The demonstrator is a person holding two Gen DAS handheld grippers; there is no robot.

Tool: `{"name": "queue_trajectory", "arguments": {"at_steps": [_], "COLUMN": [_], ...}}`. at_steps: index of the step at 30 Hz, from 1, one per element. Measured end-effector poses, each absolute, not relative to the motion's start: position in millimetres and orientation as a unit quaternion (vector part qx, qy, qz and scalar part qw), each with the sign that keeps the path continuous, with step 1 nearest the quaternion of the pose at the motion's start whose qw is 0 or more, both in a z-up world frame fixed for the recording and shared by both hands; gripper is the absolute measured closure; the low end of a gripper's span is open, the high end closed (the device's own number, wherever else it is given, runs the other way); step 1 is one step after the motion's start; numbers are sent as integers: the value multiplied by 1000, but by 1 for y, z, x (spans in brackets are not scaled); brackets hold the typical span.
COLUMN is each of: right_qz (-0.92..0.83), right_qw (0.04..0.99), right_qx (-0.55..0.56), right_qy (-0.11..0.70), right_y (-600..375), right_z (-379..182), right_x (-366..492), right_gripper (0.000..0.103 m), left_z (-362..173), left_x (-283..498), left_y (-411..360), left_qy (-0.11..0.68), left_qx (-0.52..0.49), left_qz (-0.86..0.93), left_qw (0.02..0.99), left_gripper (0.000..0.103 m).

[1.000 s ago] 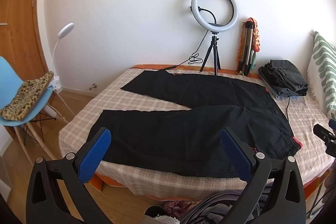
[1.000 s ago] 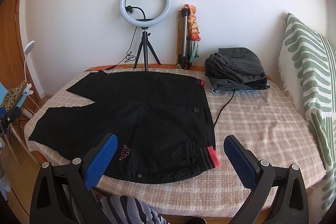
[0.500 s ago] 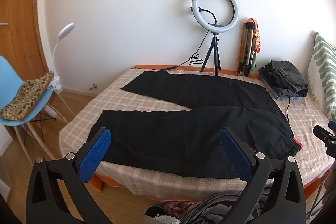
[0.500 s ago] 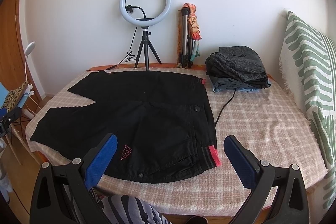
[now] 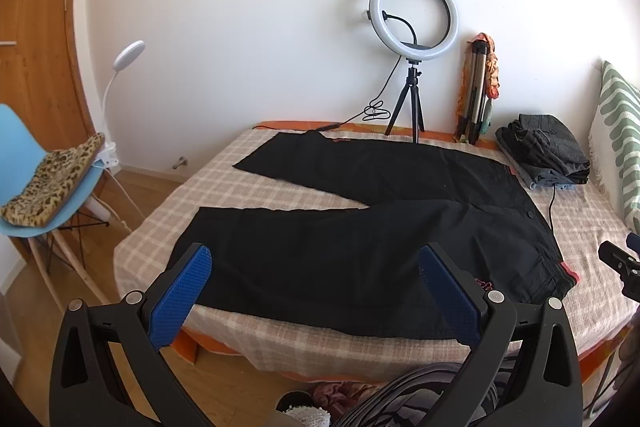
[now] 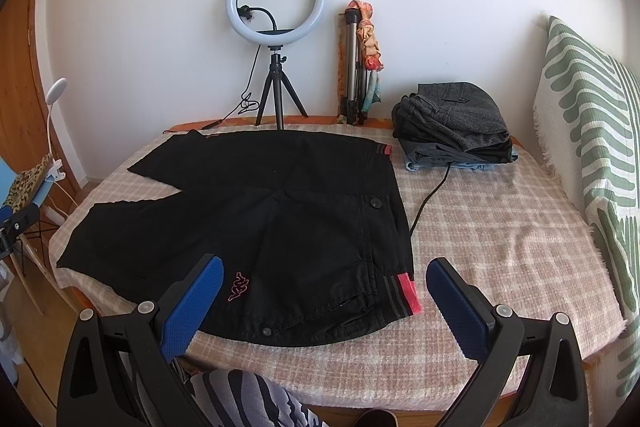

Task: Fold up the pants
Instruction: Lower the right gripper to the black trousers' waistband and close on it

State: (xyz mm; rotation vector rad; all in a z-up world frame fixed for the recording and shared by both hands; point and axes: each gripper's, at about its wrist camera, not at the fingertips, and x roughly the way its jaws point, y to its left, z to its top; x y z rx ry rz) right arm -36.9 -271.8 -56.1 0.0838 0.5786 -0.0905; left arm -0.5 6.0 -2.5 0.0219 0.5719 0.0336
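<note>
The pants (image 6: 256,227) are laid flat on the bed (image 6: 500,235), totally unfolded, legs toward 9 o'clock, with the left gripper (image 5: 316,291) and right gripper (image 6: 324,303) both held wide open and empty, so nothing's been folded yet.

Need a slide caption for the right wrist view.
Open right gripper hovers over black pants spread flat on the checked bed cover.

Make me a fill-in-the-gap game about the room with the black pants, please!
1. The black pants lie spread flat on the ____.
2. The left gripper and right gripper both have ____ finger pads.
3. The ring light stands on a small ____.
4. Both grippers are ____, holding nothing.

Missing words: bed; blue; tripod; open
</note>
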Motion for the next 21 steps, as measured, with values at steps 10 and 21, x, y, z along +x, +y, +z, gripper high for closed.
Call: {"name": "queue_trajectory", "arguments": {"at_steps": [10, 21], "right_qz": [-11, 87], "right_qw": [954, 922], "right_qx": [4, -119], "right_qy": [301, 359], "right_y": [-288, -304], "right_z": [-66, -117], "right_x": [-29, -8], "right_gripper": [0, 5], "left_z": [-13, -42], "left_x": [7, 28], "left_y": [23, 81], "left_qy": [291, 327], "left_qx": [48, 16], "left_qz": [45, 41], "left_qw": [954, 944], "left_gripper": [0, 0]}}
